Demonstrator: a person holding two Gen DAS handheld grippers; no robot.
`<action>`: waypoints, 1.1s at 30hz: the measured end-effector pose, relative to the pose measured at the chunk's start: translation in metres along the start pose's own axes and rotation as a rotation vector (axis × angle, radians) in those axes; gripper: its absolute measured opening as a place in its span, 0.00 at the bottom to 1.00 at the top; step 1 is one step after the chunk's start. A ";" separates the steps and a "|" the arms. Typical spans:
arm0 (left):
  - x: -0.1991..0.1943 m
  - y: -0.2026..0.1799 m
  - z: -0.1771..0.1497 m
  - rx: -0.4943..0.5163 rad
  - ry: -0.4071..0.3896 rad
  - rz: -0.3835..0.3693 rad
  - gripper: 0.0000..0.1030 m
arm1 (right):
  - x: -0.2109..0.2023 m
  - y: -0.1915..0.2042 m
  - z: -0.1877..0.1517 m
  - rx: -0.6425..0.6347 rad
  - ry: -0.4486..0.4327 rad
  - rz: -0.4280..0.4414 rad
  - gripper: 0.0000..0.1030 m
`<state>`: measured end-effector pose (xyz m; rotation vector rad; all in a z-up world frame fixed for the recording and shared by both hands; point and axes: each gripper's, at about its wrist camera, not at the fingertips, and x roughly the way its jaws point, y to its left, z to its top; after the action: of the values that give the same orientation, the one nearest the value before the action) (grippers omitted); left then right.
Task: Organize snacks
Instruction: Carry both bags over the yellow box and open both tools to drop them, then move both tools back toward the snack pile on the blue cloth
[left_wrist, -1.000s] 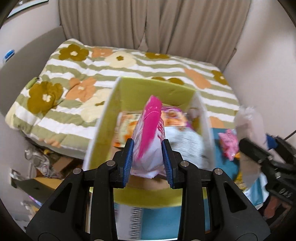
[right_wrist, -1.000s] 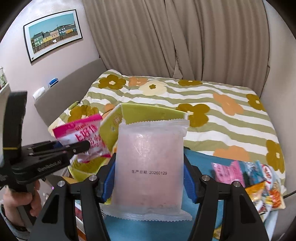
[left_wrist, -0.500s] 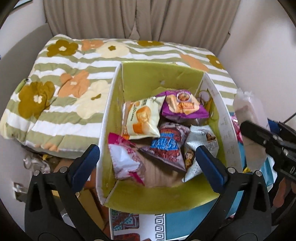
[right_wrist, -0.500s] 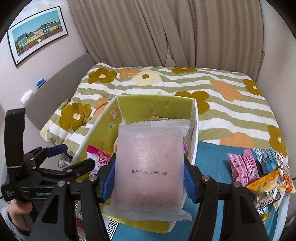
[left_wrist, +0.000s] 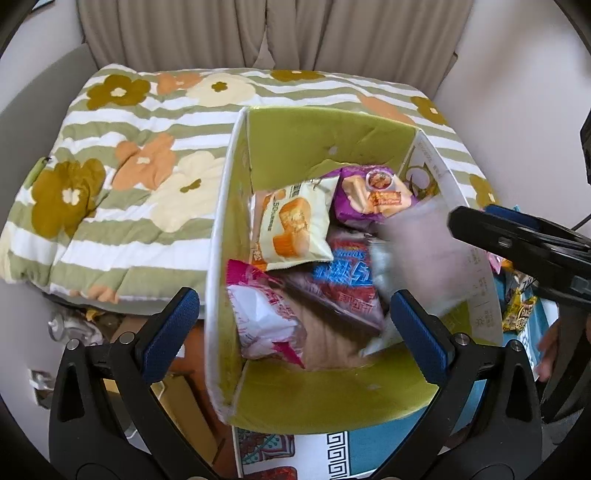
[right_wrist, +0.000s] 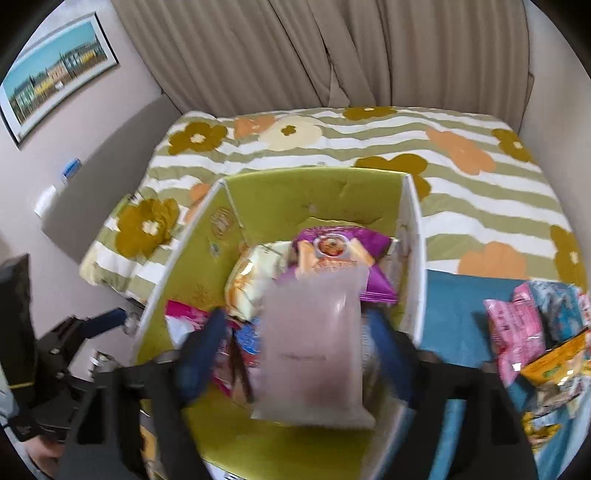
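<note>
A green-lined cardboard box (left_wrist: 332, 147) holds several snack packs. The pink-and-white pack (left_wrist: 258, 317) lies at its near left. My left gripper (left_wrist: 295, 328) hangs open above the box's near end with nothing between its blue pads. My right gripper (right_wrist: 295, 354) is over the box (right_wrist: 413, 258) and blurred; its jaws are opening. The translucent pink pack (right_wrist: 314, 350) sits loose between them, and the pads stand off its sides. In the left wrist view that pack (left_wrist: 417, 258) is a blur by the right wall, under the right gripper (left_wrist: 517, 247).
Loose snack packs (right_wrist: 535, 332) lie on the blue tabletop (right_wrist: 454, 306) right of the box. A bed with a floral striped quilt (left_wrist: 129, 177) stands behind and left. Clutter sits on the floor (left_wrist: 74, 328) below the box's left side. The left gripper's body (right_wrist: 92, 325) is at the left edge.
The left jaws spread and the pink-and-white pack dropped into the box. The right jaws then parted from the translucent pack, which is slipping down. Both grippers sank closer over the box.
</note>
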<state>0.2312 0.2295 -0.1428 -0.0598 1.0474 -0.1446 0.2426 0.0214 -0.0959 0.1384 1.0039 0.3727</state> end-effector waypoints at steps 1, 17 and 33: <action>0.002 0.000 -0.001 0.004 0.004 0.002 0.99 | 0.000 -0.001 -0.002 0.003 -0.012 0.000 1.00; -0.026 -0.015 -0.006 0.025 -0.031 0.023 0.99 | -0.028 0.005 -0.019 -0.044 -0.066 -0.086 1.00; -0.081 -0.089 -0.005 0.137 -0.145 -0.040 0.99 | -0.124 -0.029 -0.047 0.041 -0.201 -0.232 1.00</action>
<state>0.1791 0.1532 -0.0654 0.0322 0.8898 -0.2444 0.1499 -0.0539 -0.0303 0.0934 0.8191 0.1235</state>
